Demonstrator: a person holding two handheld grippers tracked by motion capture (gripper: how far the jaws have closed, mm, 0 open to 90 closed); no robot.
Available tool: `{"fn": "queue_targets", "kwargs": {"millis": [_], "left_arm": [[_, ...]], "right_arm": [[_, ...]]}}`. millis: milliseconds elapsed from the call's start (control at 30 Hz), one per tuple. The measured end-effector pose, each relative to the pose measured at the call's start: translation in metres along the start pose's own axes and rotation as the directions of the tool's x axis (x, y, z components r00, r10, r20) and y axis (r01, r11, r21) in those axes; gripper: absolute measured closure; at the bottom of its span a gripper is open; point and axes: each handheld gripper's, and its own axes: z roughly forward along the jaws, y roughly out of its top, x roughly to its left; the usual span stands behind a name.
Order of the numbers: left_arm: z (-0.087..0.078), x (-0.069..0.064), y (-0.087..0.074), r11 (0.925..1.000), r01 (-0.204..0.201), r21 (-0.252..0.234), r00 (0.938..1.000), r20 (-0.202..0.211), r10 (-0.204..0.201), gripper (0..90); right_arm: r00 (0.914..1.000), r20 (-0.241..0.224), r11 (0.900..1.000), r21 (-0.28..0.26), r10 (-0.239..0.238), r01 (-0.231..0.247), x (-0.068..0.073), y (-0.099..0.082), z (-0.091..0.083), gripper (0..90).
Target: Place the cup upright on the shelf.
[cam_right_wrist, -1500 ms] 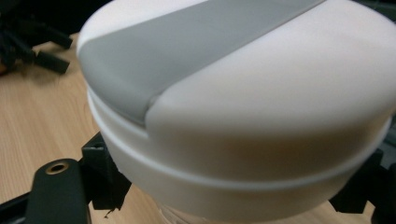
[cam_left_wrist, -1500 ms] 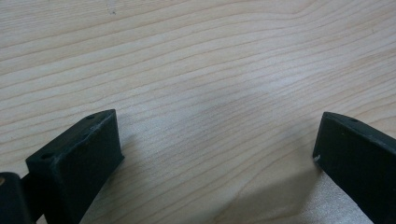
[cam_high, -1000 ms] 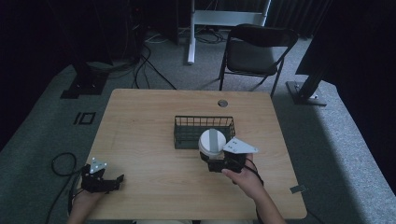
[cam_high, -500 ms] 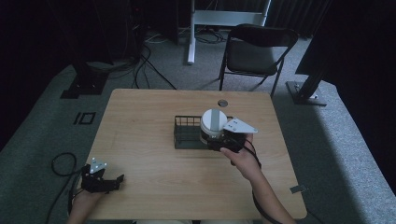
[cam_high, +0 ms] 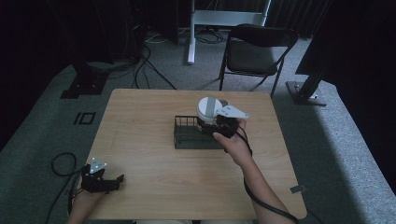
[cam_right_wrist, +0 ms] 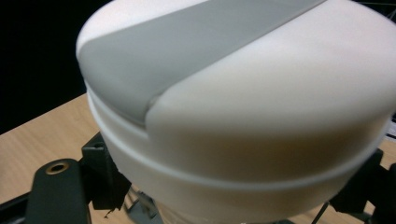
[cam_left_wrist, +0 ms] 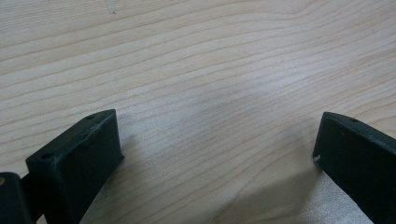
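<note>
Lifted since a moment ago, the right claw point(cam_high: 211, 122) now carries its smooth white round container point(cam_high: 207, 108) above the wire basket point(cam_high: 192, 134).
Its jaws clamp the container's sides; the left claw point(cam_high: 115, 179) gapes wide over bare grained wooden table point(cam_high: 140, 116).

My right gripper point(cam_high: 215, 122) is clamped on a white tub point(cam_high: 208, 108) with a grey stripe across its lid, holding it over the right end of a black wire basket point(cam_high: 187, 135) that sits mid-table. My left gripper point(cam_high: 102, 181) rests near the table's point(cam_high: 140, 116) front left corner, well apart from the basket; I can't tell how its jaws stand. A black folding chair point(cam_high: 254, 51) stands beyond the far edge.
</note>
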Motion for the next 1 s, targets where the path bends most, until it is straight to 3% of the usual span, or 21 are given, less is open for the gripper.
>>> {"fn": "queue_targets", "kwargs": {"millis": [233, 567, 1000], "left_arm": [[0.000, 0.000, 0.000, 1.0000, 0.002, 0.000, 1.0000, 0.000, -0.002, 1.2], [0.000, 0.000, 0.000, 1.0000, 0.002, 0.000, 1.0000, 0.000, -0.002, 1.2], [0.000, 0.000, 0.000, 1.0000, 0.002, 0.000, 1.0000, 0.000, -0.002, 1.2]], "right_arm": [[0.9999, 0.014, 0.9996, 0.027, 0.008, -0.008, -0.003, -0.002, 0.013, 18.3], [0.9985, 0.037, 0.9962, 0.076, 0.040, -0.043, -0.010, -0.021, 0.029, 18.3], [0.9978, 0.056, 0.9907, 0.129, 0.035, -0.042, -0.010, -0.035, 0.045, 18.3]]}}
